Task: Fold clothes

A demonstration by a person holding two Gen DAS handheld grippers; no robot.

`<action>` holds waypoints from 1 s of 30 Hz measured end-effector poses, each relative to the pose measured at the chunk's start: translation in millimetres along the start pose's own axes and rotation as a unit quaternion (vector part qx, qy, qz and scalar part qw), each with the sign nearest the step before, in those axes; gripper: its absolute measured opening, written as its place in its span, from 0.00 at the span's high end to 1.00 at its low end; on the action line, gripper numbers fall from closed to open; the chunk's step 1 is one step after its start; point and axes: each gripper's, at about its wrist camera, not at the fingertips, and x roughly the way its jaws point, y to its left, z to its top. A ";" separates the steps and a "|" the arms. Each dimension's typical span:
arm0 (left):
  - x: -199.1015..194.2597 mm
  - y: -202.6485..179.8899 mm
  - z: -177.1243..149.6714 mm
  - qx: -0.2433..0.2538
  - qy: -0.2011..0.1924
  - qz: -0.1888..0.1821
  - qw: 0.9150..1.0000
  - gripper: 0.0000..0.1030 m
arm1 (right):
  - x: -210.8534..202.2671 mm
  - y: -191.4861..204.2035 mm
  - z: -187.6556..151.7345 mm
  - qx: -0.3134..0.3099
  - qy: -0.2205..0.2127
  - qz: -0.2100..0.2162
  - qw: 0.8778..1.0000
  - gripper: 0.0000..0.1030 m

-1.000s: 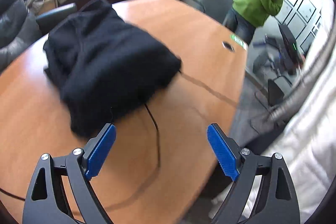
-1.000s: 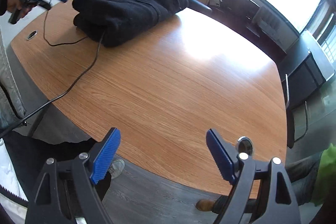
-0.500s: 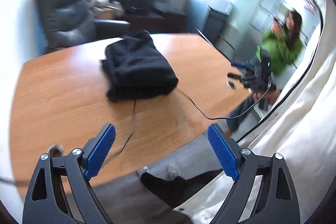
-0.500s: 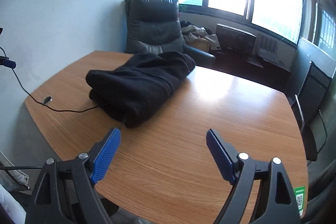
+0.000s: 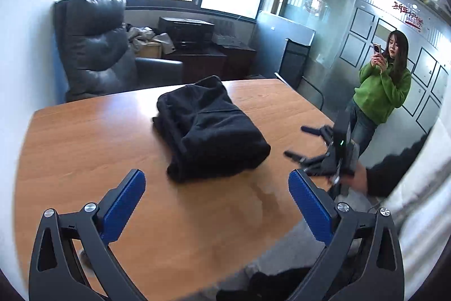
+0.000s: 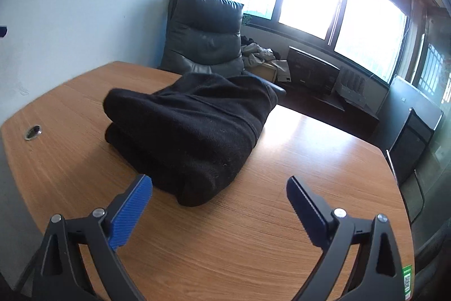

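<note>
A black garment [image 5: 208, 129] lies folded in a thick bundle on the wooden table [image 5: 84, 137]; it also shows in the right wrist view [image 6: 191, 126]. My left gripper [image 5: 217, 196] is open and empty, held above the table's near edge, short of the bundle. My right gripper [image 6: 220, 196] is open and empty, just in front of the bundle's near end. In the left wrist view the right gripper [image 5: 335, 151] appears at the table's right edge, blurred.
A black leather armchair [image 6: 203, 38] stands behind the table's far side. A person in a green sweater [image 5: 380, 92] stands at the right by the wall. A round cable hole [image 6: 32, 131] sits in the table [image 6: 310, 160] at the left.
Both grippers have swung round and come nearer the bundle; the right gripper now sits low, close to its near end. Both stayed open. The garment has not moved.
</note>
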 end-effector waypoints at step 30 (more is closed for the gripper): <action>315.4 45.5 14.2 -0.061 0.032 -0.010 0.998 0.00 | 170.0 36.7 9.7 -0.029 0.019 -0.034 0.999 0.01</action>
